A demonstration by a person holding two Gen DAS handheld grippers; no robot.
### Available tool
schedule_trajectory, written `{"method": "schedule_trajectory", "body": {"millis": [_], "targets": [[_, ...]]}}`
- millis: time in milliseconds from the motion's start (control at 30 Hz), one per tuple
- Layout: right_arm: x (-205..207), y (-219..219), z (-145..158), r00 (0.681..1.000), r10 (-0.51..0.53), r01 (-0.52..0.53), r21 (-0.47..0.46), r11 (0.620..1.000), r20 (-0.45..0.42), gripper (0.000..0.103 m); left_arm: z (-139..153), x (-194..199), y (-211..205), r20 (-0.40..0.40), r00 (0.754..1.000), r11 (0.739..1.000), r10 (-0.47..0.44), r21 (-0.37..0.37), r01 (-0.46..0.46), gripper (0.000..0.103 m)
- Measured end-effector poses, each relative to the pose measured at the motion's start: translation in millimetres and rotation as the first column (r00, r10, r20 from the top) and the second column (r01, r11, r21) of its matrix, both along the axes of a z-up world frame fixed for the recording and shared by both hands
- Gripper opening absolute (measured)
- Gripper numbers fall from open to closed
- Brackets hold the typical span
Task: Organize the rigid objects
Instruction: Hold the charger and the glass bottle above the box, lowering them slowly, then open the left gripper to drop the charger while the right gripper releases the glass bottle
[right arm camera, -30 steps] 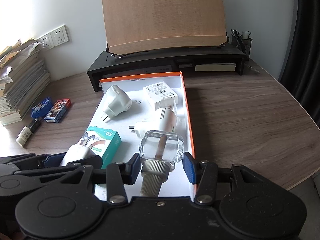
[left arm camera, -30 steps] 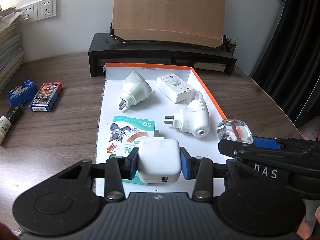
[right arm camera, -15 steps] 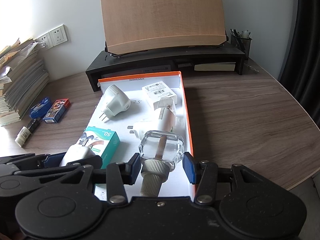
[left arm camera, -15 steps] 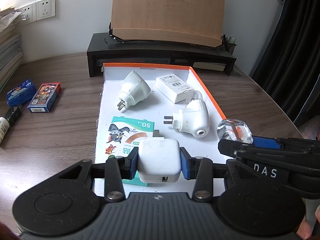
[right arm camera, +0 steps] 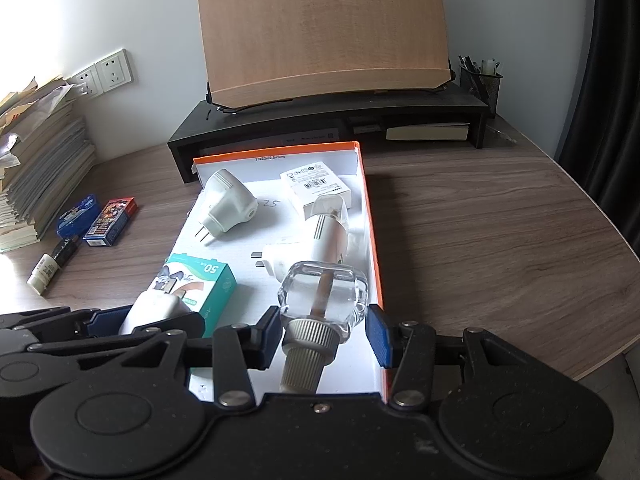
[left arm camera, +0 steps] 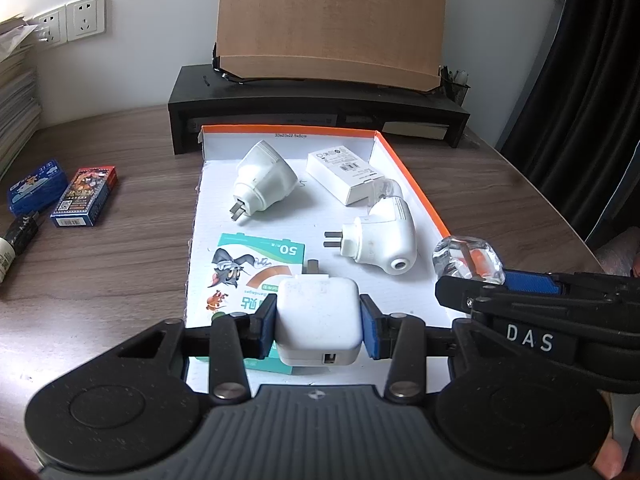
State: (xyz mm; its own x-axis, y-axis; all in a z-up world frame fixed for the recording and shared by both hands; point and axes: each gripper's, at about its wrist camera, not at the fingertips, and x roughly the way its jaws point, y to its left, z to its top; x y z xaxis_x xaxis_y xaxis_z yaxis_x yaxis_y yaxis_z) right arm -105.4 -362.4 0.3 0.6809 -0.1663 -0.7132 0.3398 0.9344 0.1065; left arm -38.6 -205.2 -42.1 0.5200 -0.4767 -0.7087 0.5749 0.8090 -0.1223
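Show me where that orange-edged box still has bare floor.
Inside the orange-edged cardboard box, bare floor lies between the white cone-shaped plug, the teal bandage carton and the white elbow-shaped plug. The far right corner is crowded.

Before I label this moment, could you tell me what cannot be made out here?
- Left wrist view: bandage box near end, hidden behind white charger.
- Right wrist view: glass bottle base, cut off behind the gripper body.
- Both views: label print on white box, too small.
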Motion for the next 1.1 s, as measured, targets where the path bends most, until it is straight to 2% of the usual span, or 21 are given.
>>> {"method": "schedule_trajectory", "body": {"millis": [867,933,1000,1100], "targets": [[-4,-1,3,0.999,-0.034,0.034,-0.012,0.999,0.014,0.058,-5,-1,-2,-0.033,0.999,1.0,-0.025,-0.001,0.025,0.042],[-6,-2,5,0.998,-0.049,0.049,-0.01,0.999,0.03,0.064,-3,-1,-1,-0.033,0.999,0.999,-0.034,-0.02,0.033,0.046],[-7,-3,8,0.997,-0.06,0.06,-0.014,0.998,0.047,0.068,0,-3,-1,-0.013,0.999,0.999,-0.034,-0.028,0.033,0.061],[-7,-2,12,0.996,-0.065,0.067,-0.026,0.997,0.066,0.07,5,-4,1,0.014,0.999,0.999,-0.03,-0.032,0.03,0.062]]}}
